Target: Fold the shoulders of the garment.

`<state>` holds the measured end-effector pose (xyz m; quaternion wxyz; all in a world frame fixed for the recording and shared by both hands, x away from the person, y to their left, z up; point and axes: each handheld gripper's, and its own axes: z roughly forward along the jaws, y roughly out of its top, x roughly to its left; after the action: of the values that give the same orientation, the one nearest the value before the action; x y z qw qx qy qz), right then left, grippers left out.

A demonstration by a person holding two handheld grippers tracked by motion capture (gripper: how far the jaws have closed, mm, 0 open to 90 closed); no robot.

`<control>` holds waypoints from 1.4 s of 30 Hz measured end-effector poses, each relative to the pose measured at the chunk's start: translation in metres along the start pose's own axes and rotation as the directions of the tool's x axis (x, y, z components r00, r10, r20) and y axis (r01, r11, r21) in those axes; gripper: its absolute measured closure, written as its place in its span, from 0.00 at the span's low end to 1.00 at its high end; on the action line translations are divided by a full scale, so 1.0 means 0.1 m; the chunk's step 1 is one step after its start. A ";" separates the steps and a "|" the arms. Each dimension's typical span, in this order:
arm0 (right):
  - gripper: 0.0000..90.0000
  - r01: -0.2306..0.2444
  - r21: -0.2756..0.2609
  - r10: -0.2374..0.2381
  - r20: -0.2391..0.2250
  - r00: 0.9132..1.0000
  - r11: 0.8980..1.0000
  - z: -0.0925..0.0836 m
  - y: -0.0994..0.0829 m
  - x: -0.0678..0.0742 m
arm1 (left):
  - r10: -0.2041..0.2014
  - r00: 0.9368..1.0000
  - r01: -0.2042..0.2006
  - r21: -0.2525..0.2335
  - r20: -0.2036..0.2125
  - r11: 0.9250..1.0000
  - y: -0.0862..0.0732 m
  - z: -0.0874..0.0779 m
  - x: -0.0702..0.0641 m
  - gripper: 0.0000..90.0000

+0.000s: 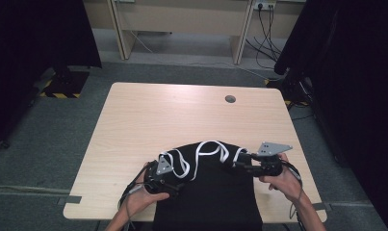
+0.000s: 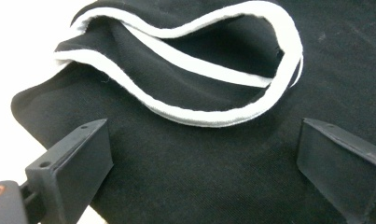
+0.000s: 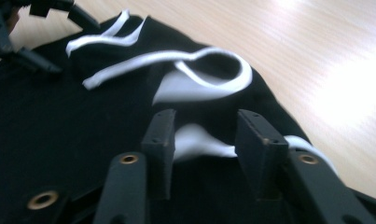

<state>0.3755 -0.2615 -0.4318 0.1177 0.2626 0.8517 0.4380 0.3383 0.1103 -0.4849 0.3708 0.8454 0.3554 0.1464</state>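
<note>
Left gripper (image 1: 168,179) at 7 o'clock is hovering with jaws spread wide over the black fabric garment with white trim (image 1: 206,192), pads clear of the cloth. Garment is lying at 6 o'clock on the pale wooden table (image 1: 148,120). Right gripper (image 1: 239,160) at 4 o'clock is standing partly open, gripping nothing.

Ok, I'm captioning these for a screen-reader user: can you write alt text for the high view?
A black garment with white trim lies bunched at the near edge of a light wooden table, a person's hands holding a gripper at each side of it. The left gripper and the right gripper both rest at the crumpled white-edged part. Grey carpet and desk legs lie beyond.
</note>
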 end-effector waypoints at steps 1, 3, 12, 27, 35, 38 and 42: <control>0.60 0.001 0.004 -0.001 0.000 1.000 1.000 -0.03 -0.01 0.01 | 0.000 1.000 0.000 0.000 0.000 1.000 0.00 0.00 0.00 0.03; 0.58 0.005 0.008 -0.005 0.004 1.000 1.000 -0.08 -0.04 0.03 | 0.000 1.000 0.000 0.000 0.000 1.000 0.00 0.00 0.00 0.03; 0.51 0.051 0.069 -0.052 0.014 0.999 0.996 0.12 -0.04 0.24 | 0.005 1.000 -0.005 -0.007 0.001 1.000 0.00 0.00 -0.01 0.04; 0.93 0.217 0.160 -0.219 -0.010 0.976 0.963 0.21 -0.05 0.24 | 0.007 1.000 -0.007 -0.013 -0.002 1.000 -0.01 -0.02 -0.03 0.06; 0.92 0.247 0.181 -0.250 -0.003 0.968 0.952 -0.05 -0.14 0.20 | 0.009 1.000 -0.009 -0.011 -0.004 1.000 -0.01 -0.02 -0.03 0.06; 0.82 0.236 0.201 -0.237 -0.021 0.971 0.951 0.05 -0.24 0.26 | 0.013 1.000 -0.014 -0.037 -0.020 0.999 -0.01 -0.04 -0.05 0.07; 0.69 0.212 0.187 -0.212 -0.017 0.977 0.959 0.09 -0.28 0.29 | 0.028 1.000 -0.028 -0.103 -0.002 0.994 0.07 -0.10 -0.13 0.11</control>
<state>0.3452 -0.2526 -0.4583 0.1398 0.1805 0.9122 0.3401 0.3275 0.1031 -0.4726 0.4119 0.8299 0.3357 0.1700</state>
